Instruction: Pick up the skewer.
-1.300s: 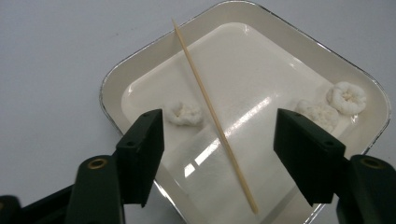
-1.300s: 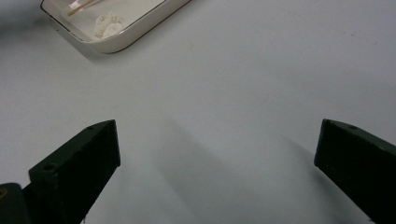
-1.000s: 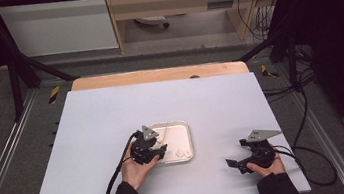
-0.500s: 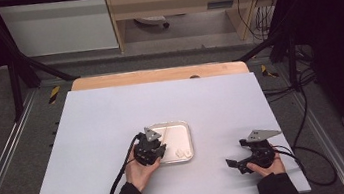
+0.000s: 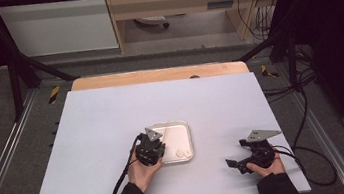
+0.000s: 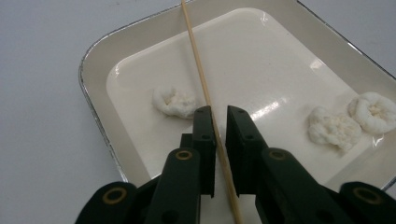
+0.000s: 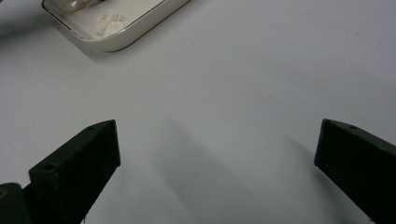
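**Two grippers, one skewer in the tray**

Three white dough pieces lie in the cream tray (image 6: 95,79): one (image 6: 173,100) just beside the wooden skewer (image 6: 198,70), two at the far side (image 6: 332,128). The left gripper (image 6: 220,116) has just been closing its jaws, and they now clamp the skewer over the tray floor. The right gripper (image 7: 217,154) rests on the white table (image 5: 112,120), well apart from the tray, jaws spread wide with nothing between them.
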Action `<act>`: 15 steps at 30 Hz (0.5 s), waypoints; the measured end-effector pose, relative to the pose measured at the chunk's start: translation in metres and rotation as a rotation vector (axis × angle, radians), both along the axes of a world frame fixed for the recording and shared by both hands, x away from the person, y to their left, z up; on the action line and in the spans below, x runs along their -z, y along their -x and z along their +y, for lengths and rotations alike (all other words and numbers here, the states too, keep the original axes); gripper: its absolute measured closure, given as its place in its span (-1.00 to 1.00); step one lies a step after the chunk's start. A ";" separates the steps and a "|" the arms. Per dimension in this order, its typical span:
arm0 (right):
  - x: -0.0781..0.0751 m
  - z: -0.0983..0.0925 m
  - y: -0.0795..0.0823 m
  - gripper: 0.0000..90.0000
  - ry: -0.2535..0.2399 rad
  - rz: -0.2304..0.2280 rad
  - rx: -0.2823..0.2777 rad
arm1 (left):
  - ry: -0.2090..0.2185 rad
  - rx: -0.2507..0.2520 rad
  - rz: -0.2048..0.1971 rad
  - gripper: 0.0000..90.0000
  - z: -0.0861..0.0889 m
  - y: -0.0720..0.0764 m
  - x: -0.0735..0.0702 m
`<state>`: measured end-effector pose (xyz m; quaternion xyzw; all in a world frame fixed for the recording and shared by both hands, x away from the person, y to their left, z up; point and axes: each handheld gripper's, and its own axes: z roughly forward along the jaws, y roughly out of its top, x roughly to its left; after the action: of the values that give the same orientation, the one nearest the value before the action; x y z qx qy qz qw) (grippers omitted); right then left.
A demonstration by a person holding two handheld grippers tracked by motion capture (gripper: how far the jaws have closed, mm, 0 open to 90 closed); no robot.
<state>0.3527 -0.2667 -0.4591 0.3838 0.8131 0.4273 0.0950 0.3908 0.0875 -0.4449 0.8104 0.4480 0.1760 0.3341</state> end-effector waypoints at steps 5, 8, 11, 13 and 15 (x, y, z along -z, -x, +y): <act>0.000 0.000 0.000 -0.98 0.001 -0.001 0.000 | 0.010 -0.025 0.006 0.91 0.000 0.000 0.000; 0.000 0.000 0.000 -0.98 0.000 -0.001 0.000 | 0.016 -0.036 0.008 0.92 0.000 0.000 0.000; 0.000 0.000 0.000 -0.98 0.000 -0.001 0.000 | 0.026 -0.042 0.014 0.96 0.002 0.000 0.000; 0.000 0.000 0.000 -0.98 0.000 0.000 -0.001 | 0.039 -0.045 0.015 0.96 0.003 0.000 0.001; 0.000 0.000 0.000 -0.98 0.002 0.000 -0.001 | 0.048 -0.046 0.014 0.97 0.004 0.001 0.001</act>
<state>0.3528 -0.2667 -0.4593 0.3833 0.8136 0.4268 0.0952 0.3902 0.0912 -0.4462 0.7927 0.4732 0.1672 0.3460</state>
